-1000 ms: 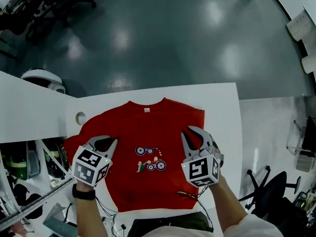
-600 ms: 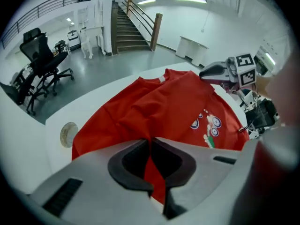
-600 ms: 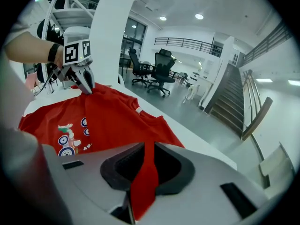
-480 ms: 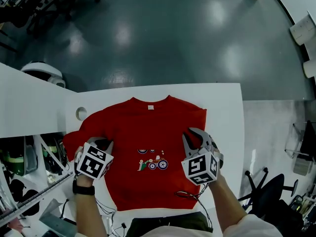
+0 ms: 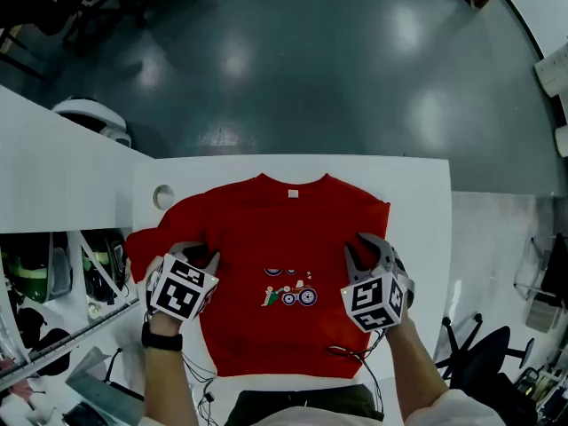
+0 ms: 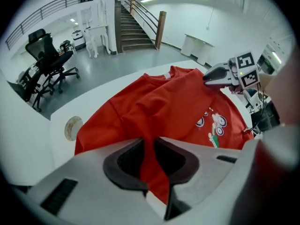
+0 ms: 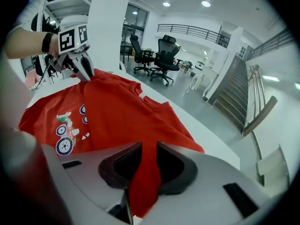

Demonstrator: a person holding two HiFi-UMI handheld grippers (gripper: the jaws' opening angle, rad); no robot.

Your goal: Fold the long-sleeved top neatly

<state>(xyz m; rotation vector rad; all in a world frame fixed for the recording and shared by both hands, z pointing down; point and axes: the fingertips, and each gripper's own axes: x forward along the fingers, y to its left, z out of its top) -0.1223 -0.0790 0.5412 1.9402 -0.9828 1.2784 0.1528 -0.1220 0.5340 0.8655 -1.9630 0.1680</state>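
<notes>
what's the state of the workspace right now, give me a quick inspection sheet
surface: white table, mostly covered by the garment
job's things: red long-sleeved top spread front up, collar toward the far edge, print at mid-chest
clutter: nothing loose seen; a round port in the table by the top's left shoulder
grippers: left claw and right claw are down on the top's two sides; both have just been opening, with a ridge of red fabric between the pads of each
cables: dark cables lie over the near hem by the right wrist
surroundings: grey floor, office chairs, a second white desk at left
</notes>
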